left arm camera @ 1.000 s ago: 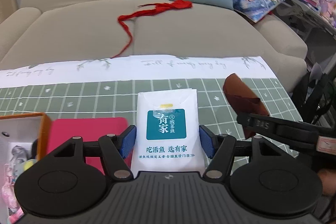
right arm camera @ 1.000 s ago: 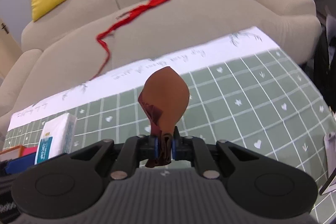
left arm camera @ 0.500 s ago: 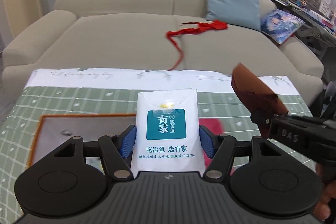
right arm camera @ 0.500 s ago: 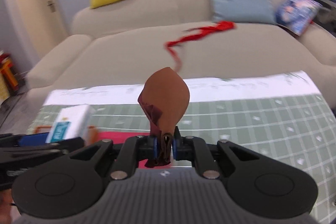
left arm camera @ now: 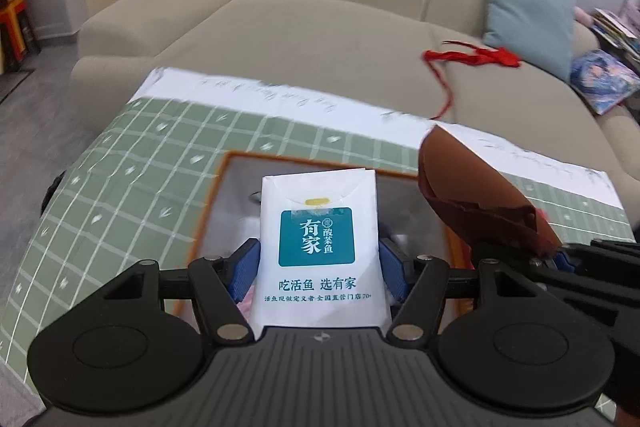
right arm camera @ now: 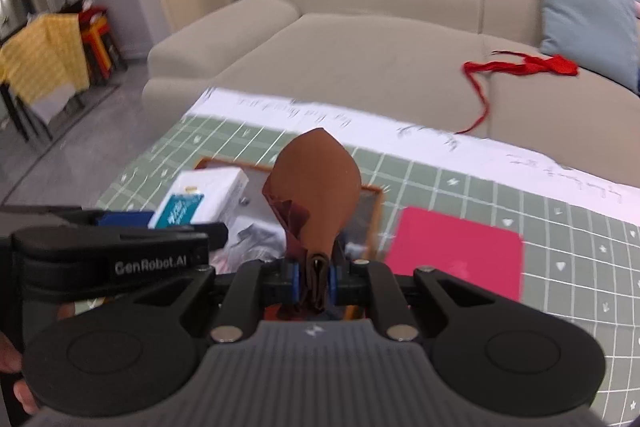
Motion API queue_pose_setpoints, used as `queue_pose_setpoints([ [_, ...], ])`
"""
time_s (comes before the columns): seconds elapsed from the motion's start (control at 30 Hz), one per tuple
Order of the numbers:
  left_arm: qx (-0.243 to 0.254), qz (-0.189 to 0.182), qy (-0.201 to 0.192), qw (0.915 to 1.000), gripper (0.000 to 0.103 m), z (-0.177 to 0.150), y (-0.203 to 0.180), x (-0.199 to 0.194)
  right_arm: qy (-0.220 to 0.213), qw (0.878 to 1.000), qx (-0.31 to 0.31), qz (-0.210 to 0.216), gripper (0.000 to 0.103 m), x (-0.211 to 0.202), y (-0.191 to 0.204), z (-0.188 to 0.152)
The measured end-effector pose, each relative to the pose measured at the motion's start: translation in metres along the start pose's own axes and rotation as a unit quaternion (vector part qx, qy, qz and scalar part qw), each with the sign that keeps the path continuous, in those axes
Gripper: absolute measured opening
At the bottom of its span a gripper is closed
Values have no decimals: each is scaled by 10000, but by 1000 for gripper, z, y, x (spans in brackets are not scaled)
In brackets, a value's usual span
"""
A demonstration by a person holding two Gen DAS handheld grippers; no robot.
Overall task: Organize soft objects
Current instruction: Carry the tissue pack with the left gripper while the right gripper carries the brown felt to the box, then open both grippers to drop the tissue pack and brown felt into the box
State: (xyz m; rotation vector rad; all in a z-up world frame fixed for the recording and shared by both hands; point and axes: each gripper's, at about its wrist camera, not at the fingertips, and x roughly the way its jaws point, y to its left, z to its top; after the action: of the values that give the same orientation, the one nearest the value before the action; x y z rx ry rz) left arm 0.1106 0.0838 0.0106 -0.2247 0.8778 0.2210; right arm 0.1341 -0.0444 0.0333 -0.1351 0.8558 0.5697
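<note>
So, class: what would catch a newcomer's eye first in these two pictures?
Front and centre, the left tongs clamp a white tissue pack with a teal label above an orange-rimmed box. Beside them, the right tongs pinch a folded brown cloth. Behind, a red ribbon trails across the beige sofa.

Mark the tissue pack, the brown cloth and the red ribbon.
tissue pack [left arm camera: 318, 235], left wrist view, teal label.
brown cloth [right arm camera: 320, 187], right wrist view, smooth front face.
red ribbon [right arm camera: 524, 66], right wrist view, bunched part.
</note>
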Motion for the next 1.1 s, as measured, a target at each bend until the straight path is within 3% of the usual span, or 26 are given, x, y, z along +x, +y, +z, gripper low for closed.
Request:
queue_pose_setpoints([
  [0.27,-192,307,106,9993,73,-13,40,10,899,9942,-507,304,10,39,33,3],
  [0.5,60,543,107,9984,73,-16,50,20,1547,9844,-775,324,10,74,46,-1],
  [0.7,248,665,-34,9975,72,-12,53,26,1635,9829,-842,-68,10,100,53,0],
  [1.0,398,253,-342,9983,73,-7,50,31,1696,9820,-797,-228,10,111,43,4],
  [1.1,430,110,-367,9983,81,-6,46,34,1710,9814,-832,-281,10,111,40,4],
])
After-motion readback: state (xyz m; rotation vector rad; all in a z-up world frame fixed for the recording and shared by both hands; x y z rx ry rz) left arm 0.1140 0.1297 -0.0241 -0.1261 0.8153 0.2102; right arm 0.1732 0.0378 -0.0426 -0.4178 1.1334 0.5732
